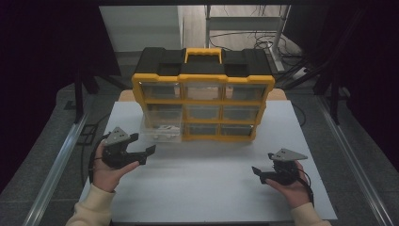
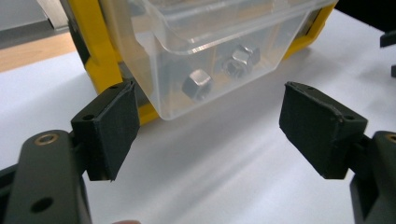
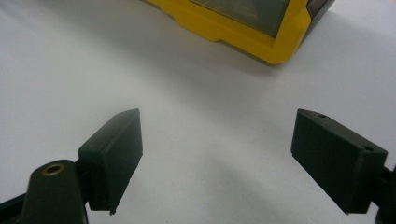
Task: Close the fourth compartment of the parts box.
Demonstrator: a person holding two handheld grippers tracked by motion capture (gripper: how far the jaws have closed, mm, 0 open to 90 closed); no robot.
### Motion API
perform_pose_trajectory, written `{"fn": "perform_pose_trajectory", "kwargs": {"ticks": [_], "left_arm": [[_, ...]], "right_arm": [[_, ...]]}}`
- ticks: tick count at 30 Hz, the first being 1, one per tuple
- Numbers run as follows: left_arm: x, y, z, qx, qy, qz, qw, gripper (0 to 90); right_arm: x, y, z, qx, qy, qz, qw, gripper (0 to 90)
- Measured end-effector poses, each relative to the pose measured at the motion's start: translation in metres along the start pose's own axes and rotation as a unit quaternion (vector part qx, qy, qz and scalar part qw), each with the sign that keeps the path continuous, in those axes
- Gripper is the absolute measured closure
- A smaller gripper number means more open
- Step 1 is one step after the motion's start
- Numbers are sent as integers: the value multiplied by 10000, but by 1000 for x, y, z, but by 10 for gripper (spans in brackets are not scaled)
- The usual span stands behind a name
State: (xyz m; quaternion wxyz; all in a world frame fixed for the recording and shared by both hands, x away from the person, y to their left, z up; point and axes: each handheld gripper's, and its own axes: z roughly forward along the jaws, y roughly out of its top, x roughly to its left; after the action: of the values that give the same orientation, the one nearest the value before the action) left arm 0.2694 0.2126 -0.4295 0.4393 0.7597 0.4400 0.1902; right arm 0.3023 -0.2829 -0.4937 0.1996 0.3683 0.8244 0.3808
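- Nearest us, two cream sleeves come in from the near edge of the white counter (image 1: 207, 188), one hand on each claw.
- Our right claw (image 1: 261, 173) sits low at the near right, its jaws standing wide apart with nothing between them; in the right gripper view, bare counter lies between the two black pads (image 3: 112, 156).
- Our left claw (image 1: 141, 149) is held at the near left, a little farther in than the right one, and points toward the drawer; its jaws are spread wide and grip nothing.
- In the left gripper view (image 2: 210, 133) the clear plastic drawer (image 2: 205, 51) stands just beyond the open pads, apart from them, with the counter showing between.
- The drawer (image 1: 162, 129) is pulled out toward us from the bottom-left slot of the yellow-and-black organizer (image 1: 203, 92), its front overhanging the counter.
- Through the drawer's clear wall we see several steel hex nuts (image 2: 196, 85) lying on its floor.
- The organizer stands upright in the middle of the far part of the counter, three rows of three clear drawers in a yellow frame, a yellow carry handle (image 1: 203, 53) on its black top.
- Beyond it, cables lie on a pale floor around a table leg.
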Motion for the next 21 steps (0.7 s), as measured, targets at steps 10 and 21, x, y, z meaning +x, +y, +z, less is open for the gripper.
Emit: {"fn": "perform_pose_trajectory", "kwargs": {"ticks": [10, 21], "left_arm": [[-6, -2, 7, 103, -91, 89, 9999, 364], [-12, -4, 11, 53, -89, 256, 9996, 628]], "right_arm": [[0, 0, 1, 17, 18, -19, 10000, 170], [1, 0, 2, 35, 28, -22, 10000, 170]]}}
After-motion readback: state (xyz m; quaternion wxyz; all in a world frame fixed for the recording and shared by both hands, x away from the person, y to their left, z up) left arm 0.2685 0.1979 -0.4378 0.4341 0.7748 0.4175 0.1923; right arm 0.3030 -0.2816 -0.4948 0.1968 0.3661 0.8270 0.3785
